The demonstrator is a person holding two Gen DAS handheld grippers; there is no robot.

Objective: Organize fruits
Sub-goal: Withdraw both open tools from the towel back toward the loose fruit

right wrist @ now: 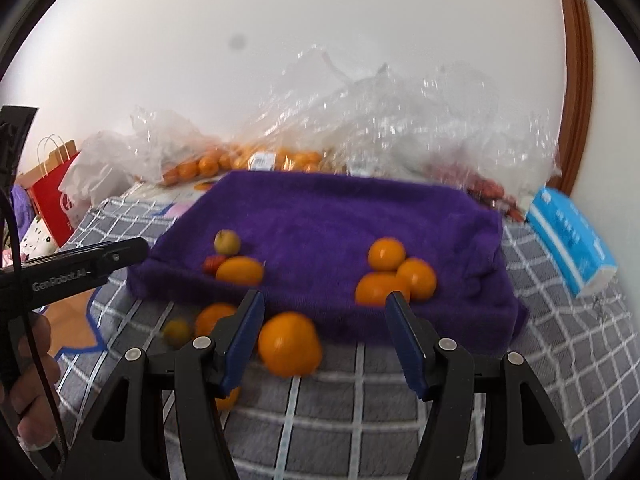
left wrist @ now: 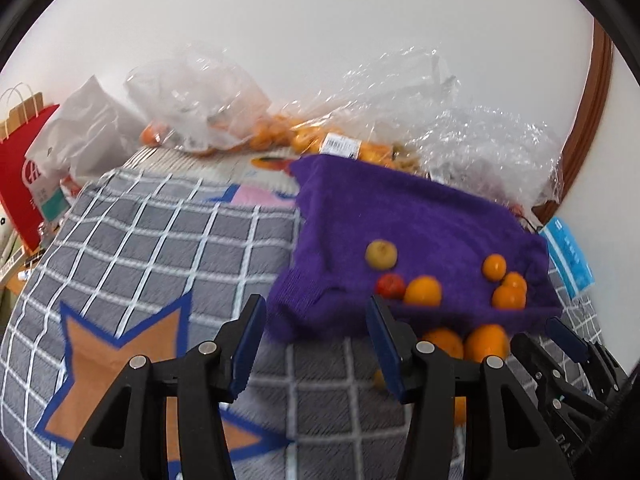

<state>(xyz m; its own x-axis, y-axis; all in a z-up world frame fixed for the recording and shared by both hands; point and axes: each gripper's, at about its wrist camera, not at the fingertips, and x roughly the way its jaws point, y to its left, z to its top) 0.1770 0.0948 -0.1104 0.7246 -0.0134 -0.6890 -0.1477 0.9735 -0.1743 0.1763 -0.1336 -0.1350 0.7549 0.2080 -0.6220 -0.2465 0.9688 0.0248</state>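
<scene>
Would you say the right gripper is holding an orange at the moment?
No, the right gripper is open and empty, with the nearest orange lying loose on the checked blanket in front of the purple towel.

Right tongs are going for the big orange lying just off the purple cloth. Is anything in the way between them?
Nothing visible blocks it. The right tongs are open, and the big orange lies on the checked blanket right between the fingers, slightly left of centre. A second orange sits beside the left finger, off the path.
</scene>
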